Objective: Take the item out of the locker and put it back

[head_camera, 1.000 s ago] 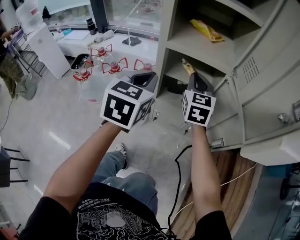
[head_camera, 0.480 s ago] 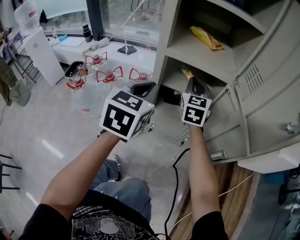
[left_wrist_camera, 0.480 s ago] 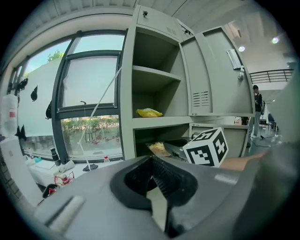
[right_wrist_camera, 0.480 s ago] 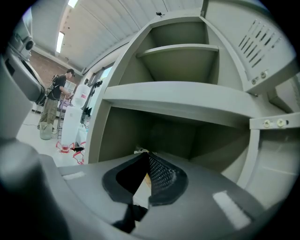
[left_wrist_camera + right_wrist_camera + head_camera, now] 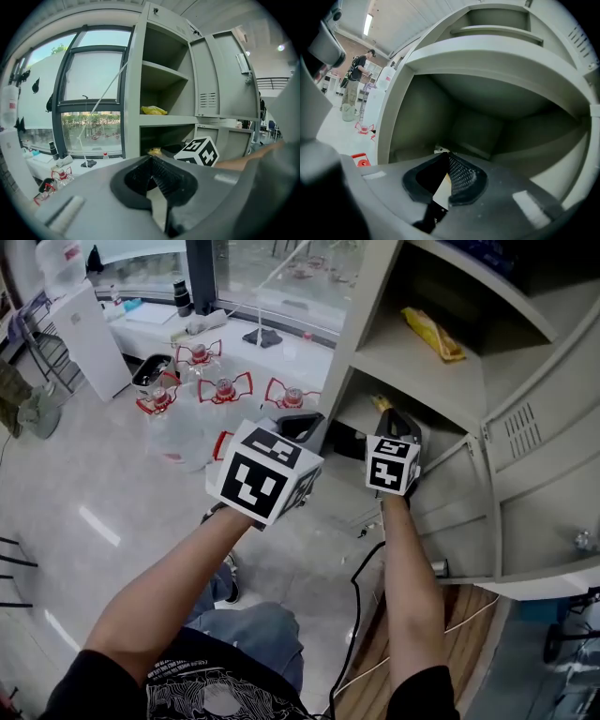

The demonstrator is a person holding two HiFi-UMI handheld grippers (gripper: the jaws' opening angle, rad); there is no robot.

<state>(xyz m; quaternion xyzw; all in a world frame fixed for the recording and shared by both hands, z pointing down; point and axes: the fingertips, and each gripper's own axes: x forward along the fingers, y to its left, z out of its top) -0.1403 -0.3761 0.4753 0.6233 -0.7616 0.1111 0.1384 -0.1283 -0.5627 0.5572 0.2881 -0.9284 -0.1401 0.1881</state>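
1. Got the right gripper (image 5: 447, 155) pinching a yellow packet (image 5: 154, 151) by its edge, tongs pressed tight, right at the mouth of the locker's (image 5: 356, 329) lower bay, 12 o'clock off its cube.
2. Got the left gripper (image 5: 151, 160) at 9 o'clock from there, tongs pressed together on nothing, just hanging out over the floor.
3. Also spotting another packet (image 5: 433, 334) on the shelf above, 1 o'clock, untouched.
4. Can't call from this whether coming out or going back in, tbh.
5. Could easily lose the packet: thin edge grip, so not much margin for a jolt or a snag on the bay's lip.
6. Could also let go too close to that lip and end up with it sliding onto the floor. Better to reach deeper before opening.
7. Worth minding the door (image 5: 544, 456) at 3 o'clock too: easy to clip with the cube on a wide swing.
8. Cable (image 5: 354, 606) at 6 o'clock, underfoot-ish. Trip hazard while leaning in.
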